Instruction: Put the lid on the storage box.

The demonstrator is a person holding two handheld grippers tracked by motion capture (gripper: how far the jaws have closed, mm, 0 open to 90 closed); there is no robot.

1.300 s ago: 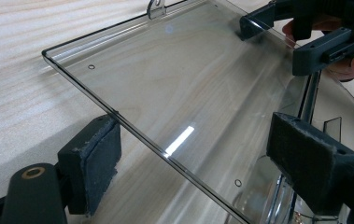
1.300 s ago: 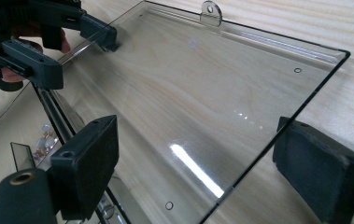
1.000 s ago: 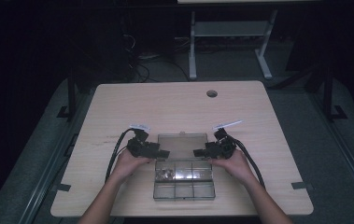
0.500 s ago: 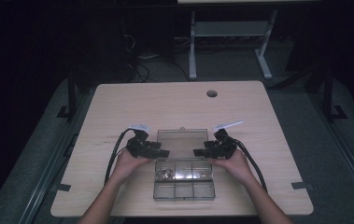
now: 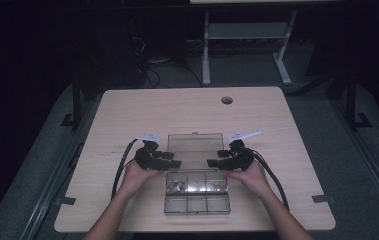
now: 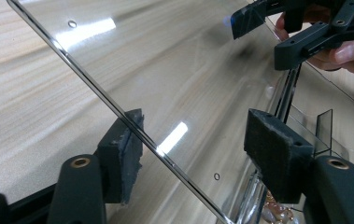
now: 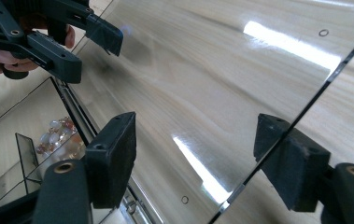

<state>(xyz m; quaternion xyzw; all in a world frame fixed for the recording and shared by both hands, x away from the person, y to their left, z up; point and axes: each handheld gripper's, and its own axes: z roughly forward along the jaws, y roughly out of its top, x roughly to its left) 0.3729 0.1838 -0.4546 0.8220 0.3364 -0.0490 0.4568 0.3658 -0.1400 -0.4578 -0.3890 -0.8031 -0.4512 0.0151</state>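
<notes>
A clear plastic compartment box (image 5: pixel 197 200) lies near the table's front edge, its lid (image 5: pixel 195 147) folded back flat on the wood. Small pale beads (image 5: pixel 177 186) sit in its back left compartment. My left gripper (image 5: pixel 174 159) is at the lid's left edge and my right gripper (image 5: pixel 216 158) at its right edge. In the left gripper view the lid (image 6: pixel 165 70) runs between the pads (image 6: pixel 123 149) of my left gripper (image 6: pixel 198 140), with a gap at the far pad. My right gripper (image 7: pixel 198 144) straddles the lid (image 7: pixel 212 70) the same way. Both pairs of jaws have just been closing around the lid.
The light wood table (image 5: pixel 187 112) has a round cable hole (image 5: pixel 226 100) at the back. Black cables (image 5: pixel 119 172) trail from both grippers toward the front. Dark floor and a white desk frame (image 5: pixel 242 45) lie beyond the table.
</notes>
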